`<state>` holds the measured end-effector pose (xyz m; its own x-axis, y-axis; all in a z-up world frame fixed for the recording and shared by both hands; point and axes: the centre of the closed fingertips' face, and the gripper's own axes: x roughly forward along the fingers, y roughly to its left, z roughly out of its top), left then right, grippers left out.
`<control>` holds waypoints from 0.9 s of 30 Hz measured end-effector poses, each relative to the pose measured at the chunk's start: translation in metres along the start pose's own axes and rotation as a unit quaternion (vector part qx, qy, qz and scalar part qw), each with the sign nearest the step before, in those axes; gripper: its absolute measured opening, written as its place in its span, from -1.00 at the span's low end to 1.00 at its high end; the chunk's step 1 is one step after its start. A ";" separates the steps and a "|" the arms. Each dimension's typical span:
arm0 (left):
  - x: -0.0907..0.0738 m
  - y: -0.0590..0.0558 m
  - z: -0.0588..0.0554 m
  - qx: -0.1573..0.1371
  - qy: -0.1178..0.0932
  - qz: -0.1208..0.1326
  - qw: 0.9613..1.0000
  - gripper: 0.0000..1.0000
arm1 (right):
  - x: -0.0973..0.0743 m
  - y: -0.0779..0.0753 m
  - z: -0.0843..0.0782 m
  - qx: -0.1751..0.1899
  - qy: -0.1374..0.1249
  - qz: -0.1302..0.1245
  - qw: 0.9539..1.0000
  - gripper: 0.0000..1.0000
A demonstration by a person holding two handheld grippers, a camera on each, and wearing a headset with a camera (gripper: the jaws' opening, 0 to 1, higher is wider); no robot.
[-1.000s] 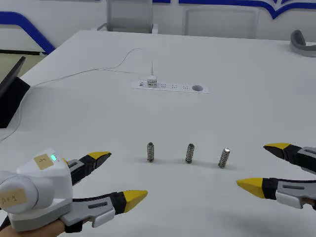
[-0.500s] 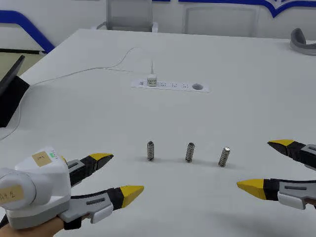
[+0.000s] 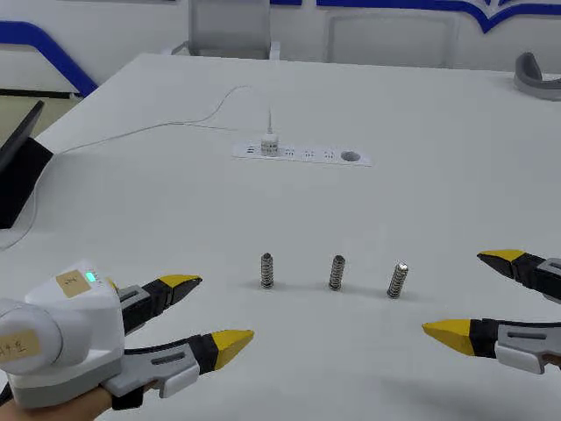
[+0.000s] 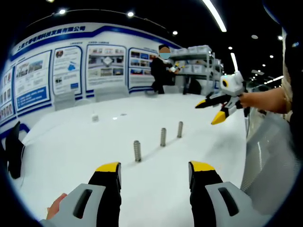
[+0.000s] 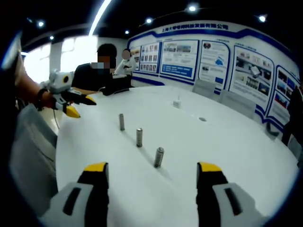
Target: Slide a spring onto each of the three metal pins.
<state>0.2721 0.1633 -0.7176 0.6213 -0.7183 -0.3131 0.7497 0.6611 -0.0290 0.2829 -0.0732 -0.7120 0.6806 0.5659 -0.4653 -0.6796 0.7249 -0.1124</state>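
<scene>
Gaping wide, the left claw [image 3: 215, 309] is held at the near left of the surface [image 3: 175, 202], with nothing gripped or touched between its yellow tips. The right claw [image 3: 463, 293] is likewise spread wide and empty at the near right. Between them and a little further in, three pins are stood in a row, well apart from both claws: the left pin [image 3: 266, 270], the middle pin [image 3: 337, 272] and the right pin [image 3: 398, 280]. Springs [image 4: 137, 151] are seen coiled around all three. The right pin is tilted slightly, while the others are upright. Bare surface is left on every side of the row. A power strip [image 3: 302, 153] is laid well behind it, and a cable [image 3: 175, 124] is run from it toward the left edge.
</scene>
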 end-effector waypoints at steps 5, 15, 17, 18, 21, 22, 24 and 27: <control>-0.001 0.000 0.000 0.001 0.002 0.000 1.000 0.17 | -0.001 -0.001 0.001 0.000 -0.001 -0.001 1.000 0.54; -0.002 -0.001 -0.001 -0.002 0.005 0.001 1.000 0.20 | -0.002 0.001 -0.001 0.000 -0.002 0.001 1.000 0.55; -0.002 -0.001 -0.002 -0.001 0.007 0.003 1.000 0.21 | -0.003 0.002 -0.002 -0.001 -0.003 0.003 1.000 0.56; -0.002 -0.001 -0.003 -0.004 0.008 0.002 1.000 0.21 | -0.003 0.002 -0.002 -0.001 -0.002 0.004 1.000 0.56; -0.002 0.000 -0.005 -0.007 0.009 0.004 1.000 0.23 | -0.003 0.003 -0.003 -0.002 -0.004 0.006 1.000 0.57; -0.002 0.000 -0.005 -0.007 0.009 0.004 1.000 0.23 | -0.003 0.003 -0.003 -0.002 -0.004 0.007 1.000 0.57; -0.003 0.001 -0.006 -0.009 0.010 0.007 1.000 0.23 | -0.003 0.003 -0.003 -0.003 -0.004 0.008 1.000 0.57; -0.003 0.002 -0.008 -0.010 0.012 0.008 1.000 0.23 | -0.003 0.004 -0.003 -0.004 -0.004 0.009 1.000 0.58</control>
<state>0.2701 0.1684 -0.7244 0.6266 -0.7029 -0.3366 0.7354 0.6763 -0.0434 0.2773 -0.0735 -0.7140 0.6707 0.5811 -0.4610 -0.6935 0.7118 -0.1118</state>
